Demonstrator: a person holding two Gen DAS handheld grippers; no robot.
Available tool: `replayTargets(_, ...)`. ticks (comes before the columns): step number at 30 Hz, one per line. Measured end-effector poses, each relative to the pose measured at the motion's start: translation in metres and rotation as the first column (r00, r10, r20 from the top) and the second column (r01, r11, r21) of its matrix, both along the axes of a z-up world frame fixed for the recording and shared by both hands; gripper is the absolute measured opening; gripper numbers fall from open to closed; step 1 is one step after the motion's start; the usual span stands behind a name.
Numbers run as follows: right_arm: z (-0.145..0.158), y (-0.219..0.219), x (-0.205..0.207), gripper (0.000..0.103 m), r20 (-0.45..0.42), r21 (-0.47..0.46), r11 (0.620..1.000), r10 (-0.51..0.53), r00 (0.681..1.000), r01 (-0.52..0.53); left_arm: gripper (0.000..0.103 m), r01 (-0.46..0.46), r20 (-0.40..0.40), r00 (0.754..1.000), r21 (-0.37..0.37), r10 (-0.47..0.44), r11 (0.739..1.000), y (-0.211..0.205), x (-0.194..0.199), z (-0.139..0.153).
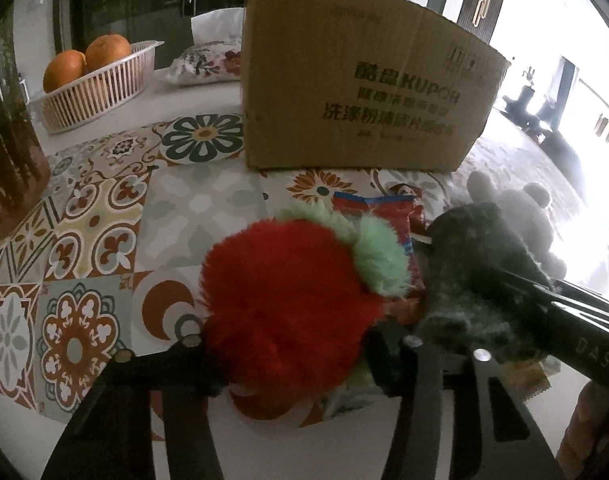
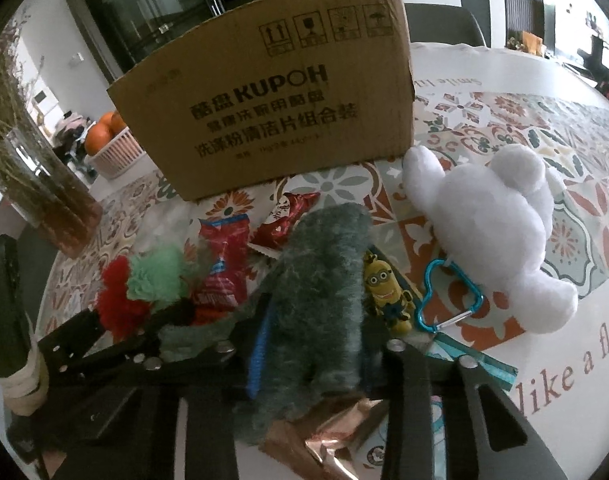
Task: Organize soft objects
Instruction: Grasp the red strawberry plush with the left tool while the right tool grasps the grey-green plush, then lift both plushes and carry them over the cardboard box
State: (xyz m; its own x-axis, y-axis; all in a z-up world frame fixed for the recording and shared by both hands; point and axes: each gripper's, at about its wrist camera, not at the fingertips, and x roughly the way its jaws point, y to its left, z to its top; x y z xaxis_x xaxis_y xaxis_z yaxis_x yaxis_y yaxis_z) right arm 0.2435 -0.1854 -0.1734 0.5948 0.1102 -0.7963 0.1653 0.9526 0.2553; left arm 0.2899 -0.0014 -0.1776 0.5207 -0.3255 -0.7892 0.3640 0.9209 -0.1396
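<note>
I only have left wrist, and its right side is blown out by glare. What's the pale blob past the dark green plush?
Observer: A white plush. It lies on the tablecloth just right of the cardboard box, and neither gripper is touching it.
Operator: Anything attached to it?
Observer: A blue carabiner meets its near edge.
Operator: What's between that and the green plush?
Observer: A yellow minion keychain. It lies close beside the dark green plush, which the right gripper holds.
</note>
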Motion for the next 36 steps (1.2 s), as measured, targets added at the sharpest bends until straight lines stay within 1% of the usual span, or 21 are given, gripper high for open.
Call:
replayTargets(2, 0.001, -0.001, -0.001, 0.024, 0.003, 0.000, 1.000, 0.003, 1.000, -0.003, 0.045, -0.009, 0.005, 1.000, 0.000, 0.009, 1.000, 0.000, -0.003, 0.003)
replayTargets(5, 0.004, -0.003, -0.003, 0.020, 0.013, 0.003, 1.000, 0.008, 1.000, -0.008, 0.043, -0.024, 0.014, 1.000, -0.010, 0.024, 1.000, 0.000, -0.009, 0.010)
replayTargets(11, 0.013, -0.003, -0.010, 0.015, 0.047, 0.014, 0.999, 0.031, 0.998, -0.032, 0.041, -0.053, 0.051, 0.997, -0.016, 0.053, 0.998, 0.002, -0.023, 0.027)
replayTargets(17, 0.024, -0.006, -0.019, 0.013, 0.080, 0.038, 0.998, 0.038, 0.996, -0.041, 0.041, -0.069, 0.080, 0.994, -0.029, 0.071, 0.997, 0.002, -0.036, 0.043)
replayTargets(23, 0.041, -0.010, -0.027, 0.012, 0.125, 0.049, 0.998, 0.030, 0.992, -0.037, 0.041, -0.071, 0.123, 0.990, -0.041, 0.076, 0.997, 0.001, -0.048, 0.064)
replayTargets(29, 0.064, -0.013, -0.037, 0.012, 0.189, 0.050, 0.998, 0.024, 0.982, -0.034, 0.041, -0.072, 0.165, 0.983, -0.061, 0.081, 0.996, 0.000, -0.056, 0.089)
replayTargets(36, 0.095, -0.017, -0.045, 0.012, 0.269, 0.036, 0.999, 0.027, 0.963, -0.038, 0.041, -0.065, 0.210, 0.974, -0.087, 0.082, 0.994, -0.004, -0.061, 0.117)
